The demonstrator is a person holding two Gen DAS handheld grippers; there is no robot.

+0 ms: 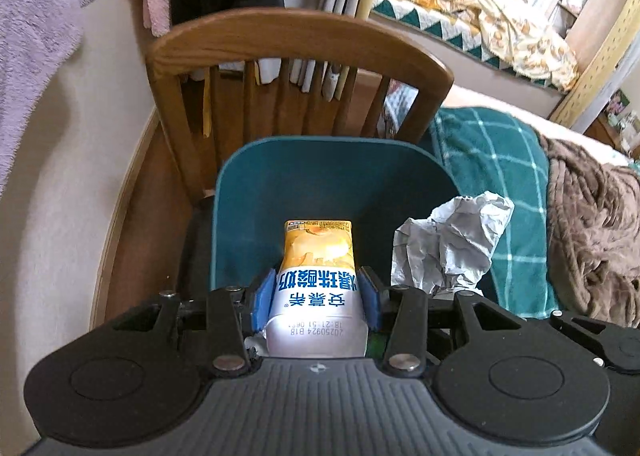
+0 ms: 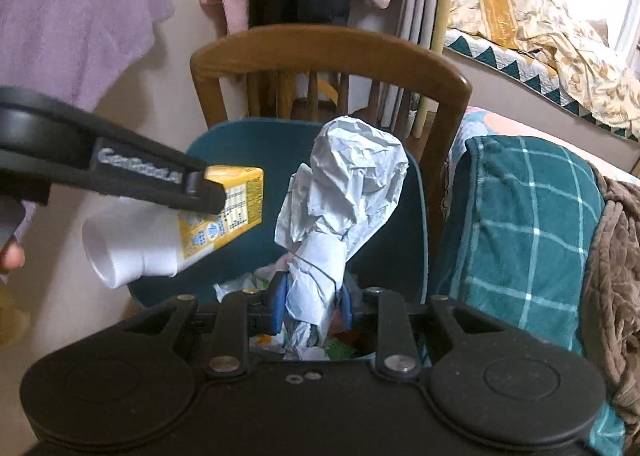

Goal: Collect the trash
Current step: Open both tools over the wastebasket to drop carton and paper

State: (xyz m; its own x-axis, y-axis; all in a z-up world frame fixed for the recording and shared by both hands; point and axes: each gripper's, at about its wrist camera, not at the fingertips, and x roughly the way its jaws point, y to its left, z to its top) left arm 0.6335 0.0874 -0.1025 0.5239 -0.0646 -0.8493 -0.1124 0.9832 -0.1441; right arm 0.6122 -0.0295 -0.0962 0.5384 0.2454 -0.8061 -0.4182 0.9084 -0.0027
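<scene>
Holding a yellow-and-white yogurt carton (image 1: 318, 288) clamped in the left gripper (image 1: 316, 296), while the right gripper (image 2: 312, 306) pinches a crumpled wad of white paper (image 2: 344, 199), both hanging over the teal cushion (image 1: 320, 175) on the wooden chair (image 1: 280, 39), next to a plaid blanket (image 2: 520, 215)

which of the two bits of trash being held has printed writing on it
The yellow and white drink carton in the left gripper; the crumpled grey-white paper in the right gripper shows no print.
</scene>
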